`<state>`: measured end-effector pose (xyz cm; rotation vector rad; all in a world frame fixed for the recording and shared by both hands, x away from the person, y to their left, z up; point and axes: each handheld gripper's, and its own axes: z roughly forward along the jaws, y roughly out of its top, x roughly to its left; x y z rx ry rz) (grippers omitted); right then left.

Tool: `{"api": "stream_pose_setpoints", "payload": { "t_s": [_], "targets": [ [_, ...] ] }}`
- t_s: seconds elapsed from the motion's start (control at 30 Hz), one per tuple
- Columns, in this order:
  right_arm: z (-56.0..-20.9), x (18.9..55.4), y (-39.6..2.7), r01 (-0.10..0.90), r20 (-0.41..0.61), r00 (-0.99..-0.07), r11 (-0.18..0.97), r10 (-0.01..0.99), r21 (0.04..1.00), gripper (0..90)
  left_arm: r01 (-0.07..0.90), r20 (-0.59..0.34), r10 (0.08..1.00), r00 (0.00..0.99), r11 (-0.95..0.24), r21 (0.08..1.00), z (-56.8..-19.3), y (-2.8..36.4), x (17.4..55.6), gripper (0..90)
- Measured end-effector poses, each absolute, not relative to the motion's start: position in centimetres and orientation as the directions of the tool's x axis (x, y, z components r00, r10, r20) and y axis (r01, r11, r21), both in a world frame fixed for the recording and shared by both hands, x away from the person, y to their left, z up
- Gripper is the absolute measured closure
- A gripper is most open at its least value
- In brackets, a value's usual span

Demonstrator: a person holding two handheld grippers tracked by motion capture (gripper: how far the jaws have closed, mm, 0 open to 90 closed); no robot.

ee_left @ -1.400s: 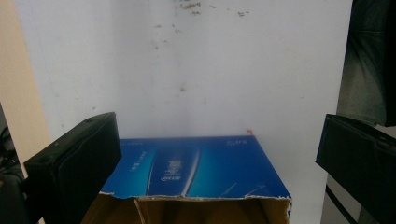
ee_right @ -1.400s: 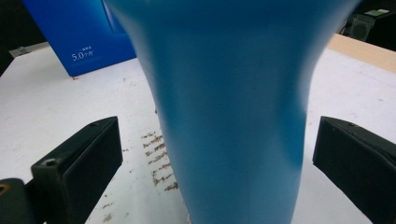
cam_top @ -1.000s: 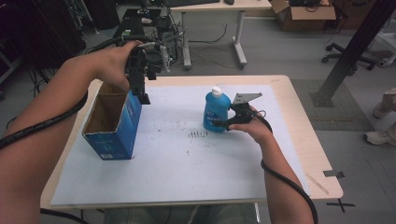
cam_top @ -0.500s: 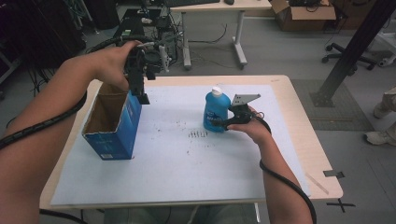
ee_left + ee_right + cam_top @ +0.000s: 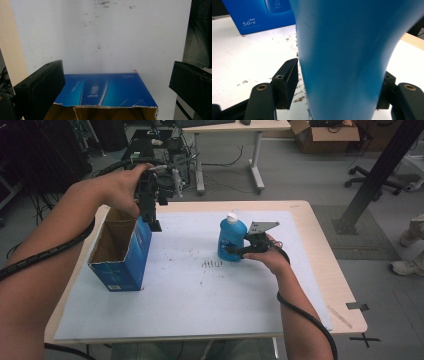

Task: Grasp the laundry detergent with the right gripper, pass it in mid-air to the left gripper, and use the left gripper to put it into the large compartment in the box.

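Right gripper (image 5: 239,251) clamped on blue bottle (image 5: 231,240), low on its body, from the bottle's 3 o'clock side in the high view; jaws just closing over the last moment, both pads now pressed against the blue wall in the right gripper view, bottle (image 5: 342,57) between them. Bottle upright on white table cover (image 5: 200,300), white cap on top, slightly right of table centre. Left gripper (image 5: 152,217) released, jaws spread wide, nothing between them, hovering over the far right corner of open blue box (image 5: 122,255); box top edge (image 5: 105,95) below and between the jaws in the left gripper view. Box at 9 o'clock from the bottle, well apart. Compared with the earlier frame: both hands, bottle and box in the same places; sole change the narrower right jaws.
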<state>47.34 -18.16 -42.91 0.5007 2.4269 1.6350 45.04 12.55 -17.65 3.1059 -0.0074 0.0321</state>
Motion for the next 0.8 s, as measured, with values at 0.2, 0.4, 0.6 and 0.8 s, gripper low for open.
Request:
{"api": "stream_pose_setpoints", "payload": {
  "t_s": [0.2, 0.4, 0.6, 0.8],
  "targets": [
    [-43.00, 47.33, -18.24, 0.170, 0.032, -0.926, 0.340, 0.377, 0.925, 40.3, -0.009, 0.019, -0.008, 1.000, -0.999, 0.036, -17.71, 12.45, 45.04, 0.4],
    [-42.94, 47.28, -18.25, 0.157, 0.018, -0.928, 0.347, 0.373, 0.924, 42.9, -0.006, 0.021, -0.005, 1.000, -0.999, 0.036, -17.73, 12.50, 45.01, 0.4],
    [-42.84, 47.28, -18.35, 0.159, 0.020, -0.928, 0.348, 0.371, 0.924, 44.8, -0.007, 0.026, -0.006, 1.000, -0.999, 0.039, -17.64, 12.60, 44.83, 0.3],
    [-42.05, 46.96, -18.19, 0.150, 0.022, -0.938, 0.349, 0.346, 0.925, 45.2, -0.004, 0.030, -0.003, 1.000, -0.999, 0.042, -17.52, 12.72, 44.87, 0.3]
  ]
}}
